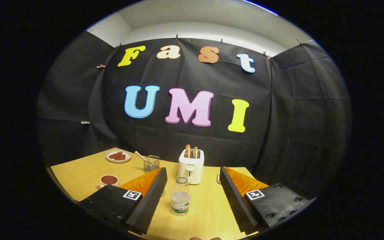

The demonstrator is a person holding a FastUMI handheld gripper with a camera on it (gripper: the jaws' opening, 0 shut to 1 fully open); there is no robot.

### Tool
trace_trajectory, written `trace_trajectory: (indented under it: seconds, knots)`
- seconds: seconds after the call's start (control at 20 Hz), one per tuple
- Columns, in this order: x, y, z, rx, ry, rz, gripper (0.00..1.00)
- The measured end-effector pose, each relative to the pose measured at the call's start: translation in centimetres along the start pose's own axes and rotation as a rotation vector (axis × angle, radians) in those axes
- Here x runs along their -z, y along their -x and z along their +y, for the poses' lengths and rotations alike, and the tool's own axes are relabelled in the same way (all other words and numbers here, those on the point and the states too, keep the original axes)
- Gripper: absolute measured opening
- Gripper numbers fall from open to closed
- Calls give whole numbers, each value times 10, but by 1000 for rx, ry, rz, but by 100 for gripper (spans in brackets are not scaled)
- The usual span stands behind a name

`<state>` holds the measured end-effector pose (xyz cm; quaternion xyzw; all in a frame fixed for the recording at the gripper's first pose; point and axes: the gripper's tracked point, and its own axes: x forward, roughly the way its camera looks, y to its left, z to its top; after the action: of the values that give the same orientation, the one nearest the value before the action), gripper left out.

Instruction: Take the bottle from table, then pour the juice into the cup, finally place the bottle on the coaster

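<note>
A small clear bottle (180,196) with no cap stands upright on the yellow wooden table (82,171), holding a little liquid at its base. It sits in the gap between my gripper's (193,176) two fingers, nearer the left finger, and neither finger touches it. The gripper is open wide. A cup (109,180) with a dark inside stands on the table to the left, just beyond the left finger.
A white toaster (191,166) with two slices of toast stands right behind the bottle. A wire holder (151,163) and a plate (118,156) with brown pieces sit farther back left. A white rim (218,177) peeks out beside the right finger.
</note>
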<state>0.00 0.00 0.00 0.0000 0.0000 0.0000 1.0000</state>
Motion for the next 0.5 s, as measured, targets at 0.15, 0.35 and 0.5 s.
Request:
trace_trajectory:
  seconds: [0.15, 0.35, 0.5]
  knots:
    - [1, -3, 5, -5, -6, 2, 97]
    - [3, -3, 15, -20, -7, 8, 97]
    - [7, -3, 22, -35, -2, 17, 97]
